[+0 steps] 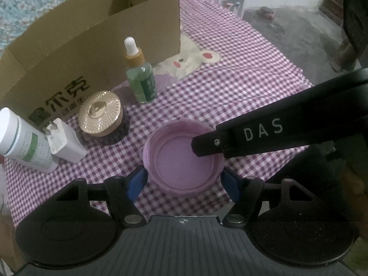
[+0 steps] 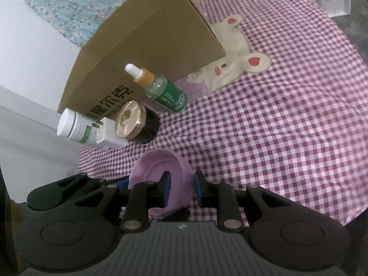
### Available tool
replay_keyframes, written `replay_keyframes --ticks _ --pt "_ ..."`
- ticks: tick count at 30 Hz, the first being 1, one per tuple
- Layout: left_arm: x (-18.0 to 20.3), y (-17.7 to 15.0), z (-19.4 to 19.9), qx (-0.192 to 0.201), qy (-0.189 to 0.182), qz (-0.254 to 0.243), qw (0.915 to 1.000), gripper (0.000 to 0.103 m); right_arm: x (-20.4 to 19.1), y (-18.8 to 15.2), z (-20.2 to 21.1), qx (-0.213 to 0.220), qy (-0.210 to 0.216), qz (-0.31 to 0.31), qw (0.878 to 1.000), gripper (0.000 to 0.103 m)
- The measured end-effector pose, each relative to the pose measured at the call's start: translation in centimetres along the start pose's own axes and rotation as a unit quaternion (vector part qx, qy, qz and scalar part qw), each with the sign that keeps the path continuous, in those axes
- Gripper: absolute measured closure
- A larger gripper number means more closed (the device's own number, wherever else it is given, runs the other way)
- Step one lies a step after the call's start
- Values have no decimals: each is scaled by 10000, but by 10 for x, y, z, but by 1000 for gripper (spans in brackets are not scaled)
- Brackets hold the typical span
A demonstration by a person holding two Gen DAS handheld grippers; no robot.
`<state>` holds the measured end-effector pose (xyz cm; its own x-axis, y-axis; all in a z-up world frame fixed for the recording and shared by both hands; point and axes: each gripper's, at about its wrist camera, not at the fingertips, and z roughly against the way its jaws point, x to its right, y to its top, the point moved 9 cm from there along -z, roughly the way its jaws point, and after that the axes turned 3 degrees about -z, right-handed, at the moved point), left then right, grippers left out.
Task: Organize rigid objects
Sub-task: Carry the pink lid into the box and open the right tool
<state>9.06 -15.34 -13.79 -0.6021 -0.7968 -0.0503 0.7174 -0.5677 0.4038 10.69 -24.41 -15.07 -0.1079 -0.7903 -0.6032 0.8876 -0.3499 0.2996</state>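
Between your left fingers [image 1: 231,184] sits a lilac lid [image 1: 184,158]: smooth matt plastic, ridged on the outer wall. The pads look like blue rubbery plastic, the finger arms black matt plastic, with dull metal pivot pins. Beyond your fingertips the gingham cloth [image 1: 230,87] is soft woven fabric, matt, with a stitched cream bunny patch [image 1: 193,57]. Ahead and left, the cardboard box [image 1: 92,34] is plain brown corrugated paper, matt. Beside it, the dropper bottle [image 1: 142,78] is clear glossy glass with a matt white rubber bulb. The jar lid [image 1: 100,112] is shiny gold metallic, ribbed. The white tube [image 1: 25,142] is smooth satin plastic.
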Motion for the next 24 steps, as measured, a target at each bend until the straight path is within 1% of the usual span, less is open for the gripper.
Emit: replay_keyframes --ticks 5,8,9,15,20,24 --pt "1 1 16 175 30 4 9998 33 -9 -2 13 140 9 69 9999 79" --pt "2 1 28 289 51 12 9996 33 -16 -6 22 230 10 115 9997 79" --pt "2 1 32 343 124 69 9993 33 -19 -7 24 258 11 133 9996 79" --pt "4 1 57 604 164 106 9980 33 -35 -16 45 458 36 248 9986 79" --pt "3 6 87 947 311 113 9949 33 -55 -17 66 695 88 447 9965 79" --pt "-6 17 115 1279 491 147 9905 33 -81 -8 86 949 198 731 9926 79"
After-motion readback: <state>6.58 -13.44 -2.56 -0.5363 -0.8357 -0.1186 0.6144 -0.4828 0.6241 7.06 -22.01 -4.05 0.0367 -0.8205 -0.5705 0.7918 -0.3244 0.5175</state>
